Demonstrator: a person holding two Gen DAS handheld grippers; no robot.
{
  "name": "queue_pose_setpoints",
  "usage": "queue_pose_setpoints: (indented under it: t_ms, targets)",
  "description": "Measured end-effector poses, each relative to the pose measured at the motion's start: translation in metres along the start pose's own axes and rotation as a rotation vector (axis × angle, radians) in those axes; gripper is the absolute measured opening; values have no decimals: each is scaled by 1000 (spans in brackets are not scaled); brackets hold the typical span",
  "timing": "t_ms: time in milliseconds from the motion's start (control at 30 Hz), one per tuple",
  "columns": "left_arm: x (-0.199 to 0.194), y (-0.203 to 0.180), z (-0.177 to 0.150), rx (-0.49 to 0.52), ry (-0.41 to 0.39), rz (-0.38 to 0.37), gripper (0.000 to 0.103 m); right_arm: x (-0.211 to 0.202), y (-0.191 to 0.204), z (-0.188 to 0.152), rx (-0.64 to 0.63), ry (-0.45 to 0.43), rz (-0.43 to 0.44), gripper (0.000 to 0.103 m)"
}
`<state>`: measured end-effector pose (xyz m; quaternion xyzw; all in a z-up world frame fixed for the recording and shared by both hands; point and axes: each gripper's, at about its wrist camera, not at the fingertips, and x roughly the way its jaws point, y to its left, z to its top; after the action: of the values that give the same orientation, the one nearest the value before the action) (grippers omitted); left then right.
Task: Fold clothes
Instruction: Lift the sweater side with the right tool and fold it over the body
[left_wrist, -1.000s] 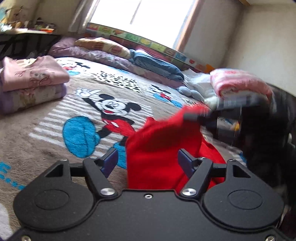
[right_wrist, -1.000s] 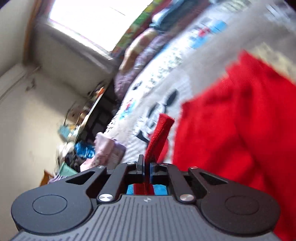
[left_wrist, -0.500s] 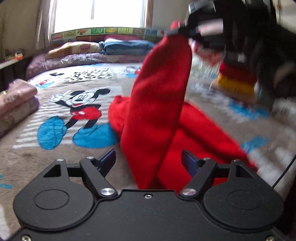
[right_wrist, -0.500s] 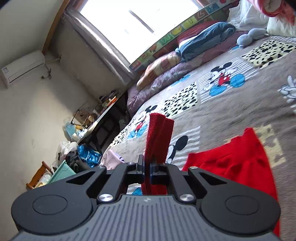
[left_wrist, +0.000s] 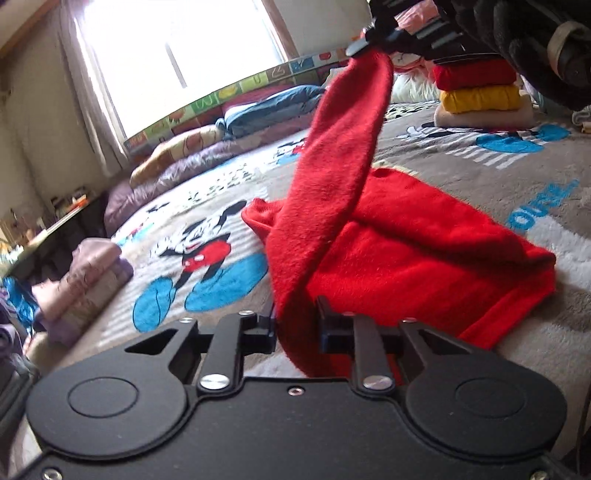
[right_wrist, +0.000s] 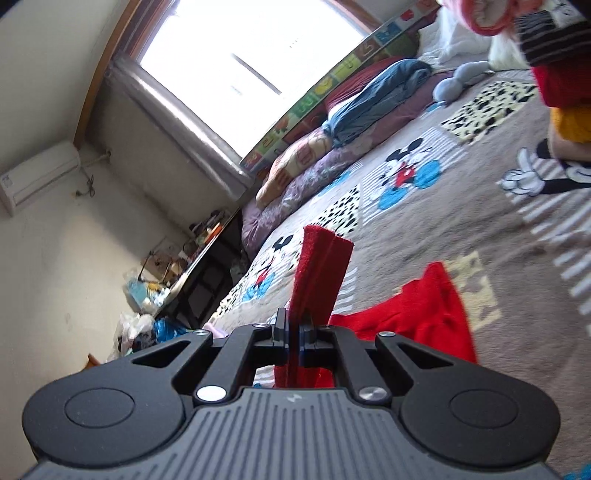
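Observation:
A red knitted sweater (left_wrist: 413, 258) lies partly folded on the Mickey Mouse blanket (left_wrist: 207, 258). One sleeve (left_wrist: 332, 184) is stretched up from it. My left gripper (left_wrist: 297, 325) is shut on the sleeve's lower end, near the blanket. My right gripper (right_wrist: 292, 332) is shut on the sleeve's cuff (right_wrist: 317, 273) and holds it high; it shows at the top of the left wrist view (left_wrist: 373, 44). The sweater's body also shows in the right wrist view (right_wrist: 413, 314).
A stack of folded red, yellow and cream clothes (left_wrist: 480, 96) stands at the right. Folded pink and lilac clothes (left_wrist: 81, 280) lie at the left. Pillows and a blue garment (left_wrist: 266, 107) line the window side. A cluttered desk (right_wrist: 192, 266) stands beside the bed.
My left gripper has closed on the lower end of the sleeve; it was open before. My right gripper has lifted the cuff higher and the sleeve now hangs taut between the two.

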<state>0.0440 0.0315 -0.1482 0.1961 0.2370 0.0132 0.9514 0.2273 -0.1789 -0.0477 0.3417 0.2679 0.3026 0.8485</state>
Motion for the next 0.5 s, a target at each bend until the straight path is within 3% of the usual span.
queue_pose_setpoints:
  t_ms: [500]
  targets:
    - [11, -57, 9, 184, -62, -28, 8, -48, -79, 2, 101, -71, -4, 7]
